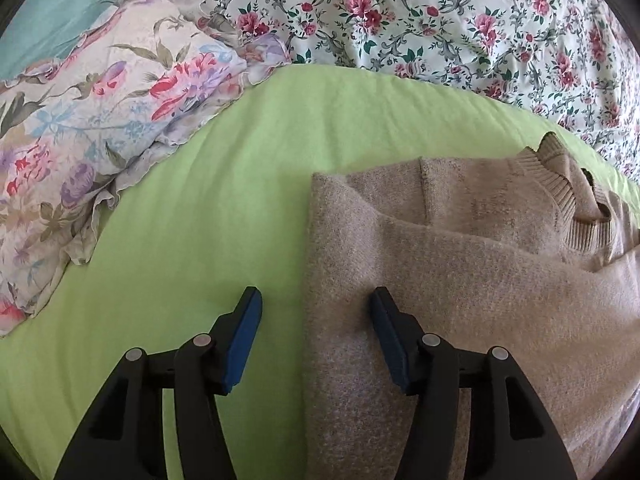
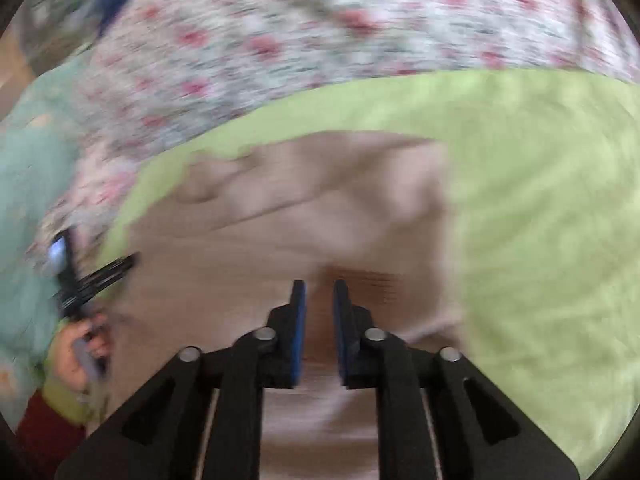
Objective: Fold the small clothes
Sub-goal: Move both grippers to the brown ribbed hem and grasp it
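One beige sweater (image 1: 460, 264) lies flat on a green sheet (image 1: 208, 184) spread over the bed, its ribbed collar (image 1: 568, 200) toward the far side and one side already folded in along a straight edge. Beside the sheet lie one flowered blanket (image 1: 440, 16) with small red roses and one flowered pillow (image 1: 92, 112) with larger blooms.

There are two grippers. The left gripper (image 1: 316, 300) stands about half open, with nothing between its jaws: one blue pad (image 1: 244, 344) is over the green sheet, the other over the sweater, so it straddles the sweater's folded edge. Whether the pads touch the cloth cannot be told.

The right wrist view is blurred. The right gripper (image 2: 320, 292) is narrowly open over the sweater (image 2: 304, 208), with only a slim gap between its pads; no cloth is pinched there. At the left of that view a hand (image 2: 76, 352) holds the other gripper's handle.
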